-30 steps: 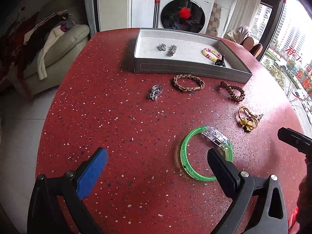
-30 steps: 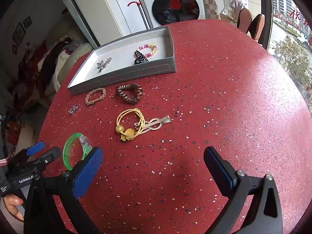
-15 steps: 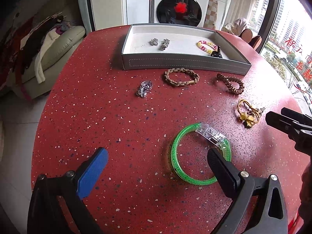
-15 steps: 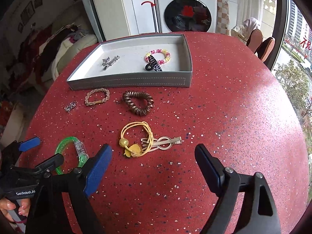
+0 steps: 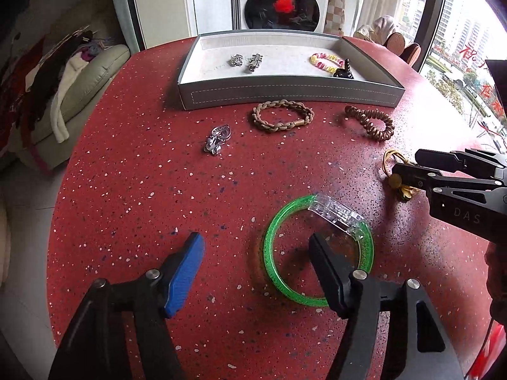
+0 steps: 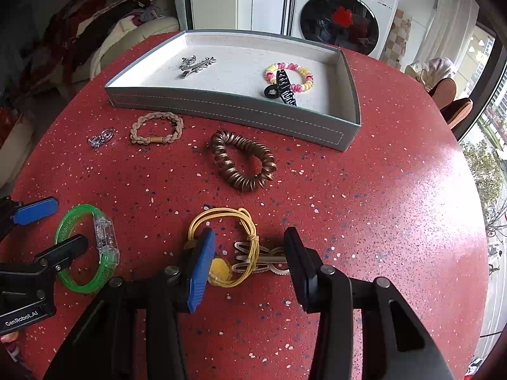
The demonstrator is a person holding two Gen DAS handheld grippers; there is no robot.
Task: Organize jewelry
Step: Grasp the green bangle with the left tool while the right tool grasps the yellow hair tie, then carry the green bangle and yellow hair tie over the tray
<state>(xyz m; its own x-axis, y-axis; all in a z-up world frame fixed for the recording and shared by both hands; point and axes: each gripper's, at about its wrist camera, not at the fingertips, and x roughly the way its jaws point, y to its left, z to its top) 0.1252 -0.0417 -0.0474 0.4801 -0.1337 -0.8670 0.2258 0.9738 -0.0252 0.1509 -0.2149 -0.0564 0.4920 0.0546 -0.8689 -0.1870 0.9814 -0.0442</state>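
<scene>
A grey tray (image 5: 291,96) (image 6: 234,112) at the back of the red table holds silver pieces, a pink-yellow coil band and a black claw clip. My left gripper (image 5: 256,250) is open; its right finger sits inside the green bangle (image 5: 317,247) (image 6: 85,250). My right gripper (image 6: 250,247) is open, its fingers on either side of the yellow hair tie (image 6: 221,221) (image 5: 396,171) and metal clip (image 6: 259,259). A braided bracelet (image 5: 282,115) (image 6: 157,128), brown coil band (image 5: 370,123) (image 6: 244,164) and silver charm (image 5: 217,139) (image 6: 101,137) lie loose in front of the tray.
A washing machine (image 5: 279,0) stands behind the table. A sofa with clothes (image 5: 63,95) is at the left. Chairs (image 6: 450,95) and a window are at the right. The table edge curves close on the left and right.
Both grippers moved forward and down. The left one's right finger now sits inside the green bangle. The right one reached the yellow hair tie and straddles it.
</scene>
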